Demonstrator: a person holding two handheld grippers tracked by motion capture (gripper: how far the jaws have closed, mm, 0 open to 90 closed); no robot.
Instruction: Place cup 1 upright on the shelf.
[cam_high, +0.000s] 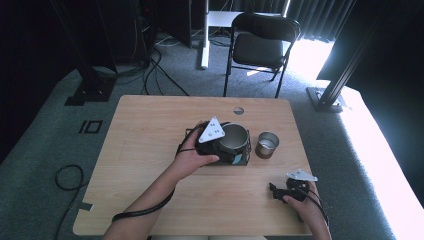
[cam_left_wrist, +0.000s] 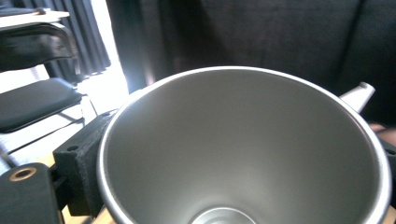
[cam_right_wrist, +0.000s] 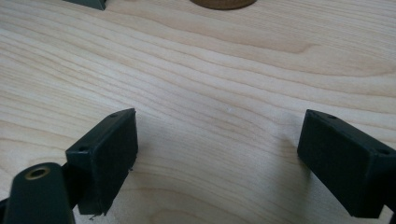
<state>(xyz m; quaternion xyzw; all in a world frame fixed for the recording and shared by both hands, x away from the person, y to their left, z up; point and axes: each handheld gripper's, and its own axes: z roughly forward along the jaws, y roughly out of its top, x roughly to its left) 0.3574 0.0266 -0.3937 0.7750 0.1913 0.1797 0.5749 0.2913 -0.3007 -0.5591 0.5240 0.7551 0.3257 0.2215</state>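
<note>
Right gripper (cam_high: 284, 192) is held low over the table (cam_high: 150, 150) at the near right; its jaws are spread wide with only bare wood between them. Farther in, at mid-table, the left gripper (cam_high: 220, 145) is clamped on a large steel cup (cam_high: 234, 138), whose hollow inside (cam_left_wrist: 243, 154) is seen between the jaws. A small tin (cam_high: 267, 144) is stood just right of the cup. A black chair (cam_high: 260, 45) is placed beyond the table.

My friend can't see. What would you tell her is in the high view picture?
A person's left gripper is at a big metal cup in the middle of a wooden table. A smaller cup stands beside it, and the right gripper rests near the front edge.
</note>
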